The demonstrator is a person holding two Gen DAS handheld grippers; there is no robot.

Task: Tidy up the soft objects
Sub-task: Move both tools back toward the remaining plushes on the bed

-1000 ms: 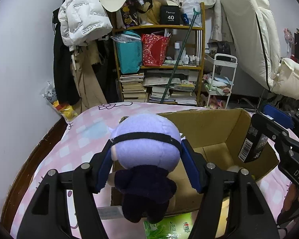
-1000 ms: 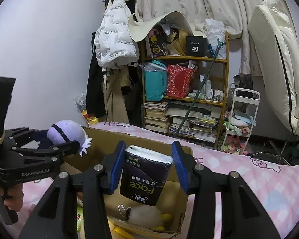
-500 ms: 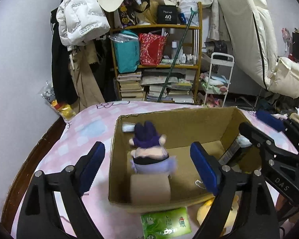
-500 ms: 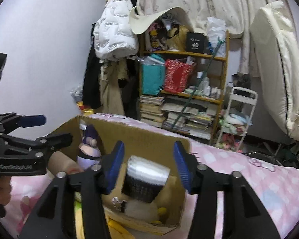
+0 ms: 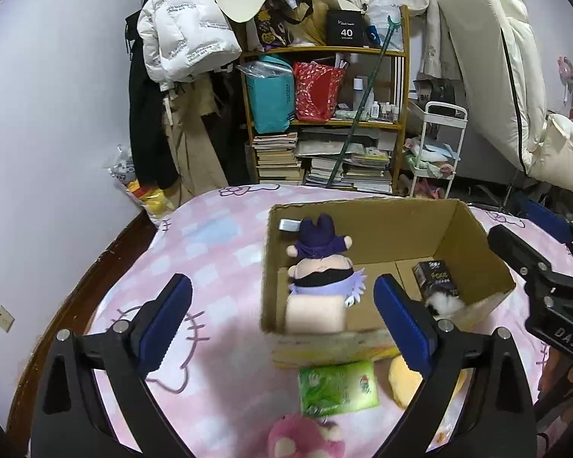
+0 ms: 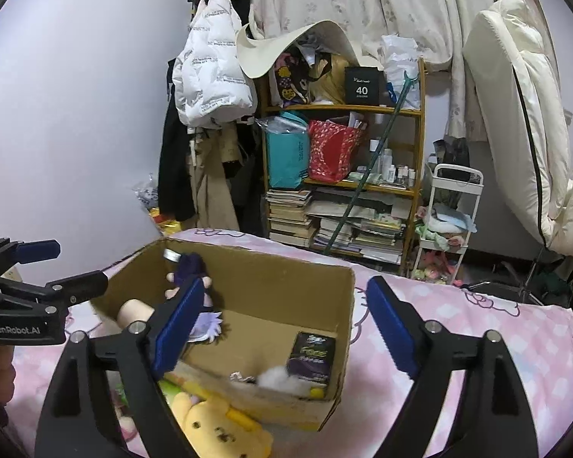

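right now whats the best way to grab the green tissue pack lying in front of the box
Grip the green tissue pack across its two long edges, coming from above with the open left gripper. It lies flat on the pink bedspread, so its thin sides are the only faces the fingers can close on.

Both tongs, left (image 5: 282,318) & right (image 6: 284,322), just opened wide, nothing btwn jaws, angled down.
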